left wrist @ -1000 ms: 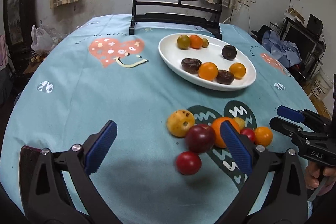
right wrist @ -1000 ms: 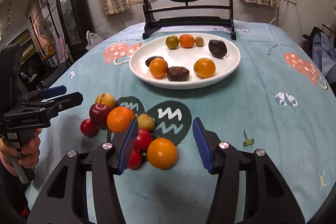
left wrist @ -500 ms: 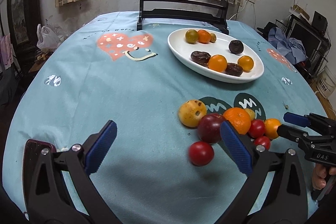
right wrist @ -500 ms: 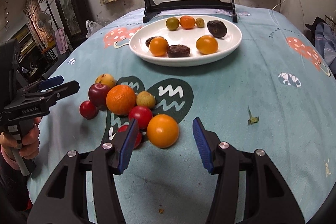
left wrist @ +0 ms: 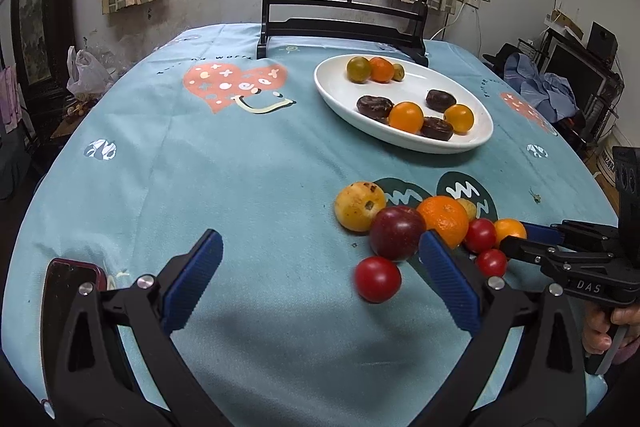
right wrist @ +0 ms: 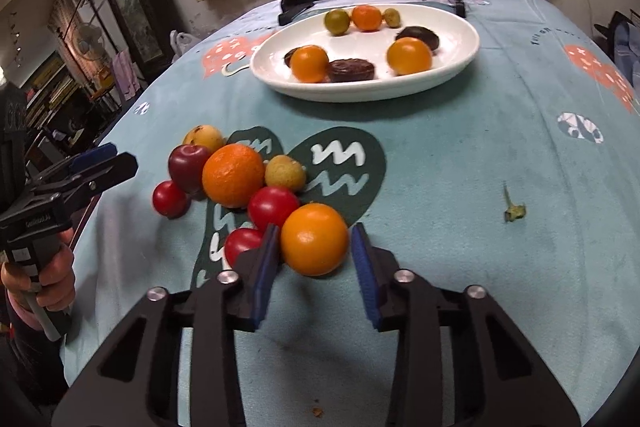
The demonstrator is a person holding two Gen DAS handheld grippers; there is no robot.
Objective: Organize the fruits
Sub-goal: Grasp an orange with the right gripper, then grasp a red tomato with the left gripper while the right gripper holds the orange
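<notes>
Right hand-held gripper (right wrist: 314, 259): near edge of the tabletop; its blue pads flank a small orange (right wrist: 314, 239), the left pad touching or almost touching it, a sliver of gap at the right pad; not yet clenched on it.
Left hand-held gripper (left wrist: 320, 275): released, jaws spread wide above the near edge of the tabletop, grasping nothing; a red tomato (left wrist: 377, 279) lies on the cloth between and just ahead of the pads.
Phone (left wrist: 72, 279): dark, red-rimmed, flat at the near left edge of the tabletop, partly behind the left hand-held gripper's frame.
Fruit cluster: loose on the tabletop at the dark squiggle print, toward the near edge. Two more red tomatoes (right wrist: 274, 207) (right wrist: 244, 243) sit just left of the small orange; the nearer one is partly hidden by the right hand-held gripper's left pad.
Large orange (right wrist: 233, 175): middle of the cluster, touching a dark red plum (right wrist: 188, 167) on its left.
Yellow fruits: a small pale one (right wrist: 285, 173) just right of the large orange; a bigger speckled one (left wrist: 359, 205) at the far left of the cluster.
Tabletop (left wrist: 200, 167): round, under a light blue printed cloth.
White plate (right wrist: 460, 39): oval, well beyond the cluster toward the far edge; holds three orange fruits, three dark wrinkled ones, a greenish round one and a small olive one.
Screen stand (left wrist: 344, 27): black frame with a round painted panel, at the far edge behind the white plate.
</notes>
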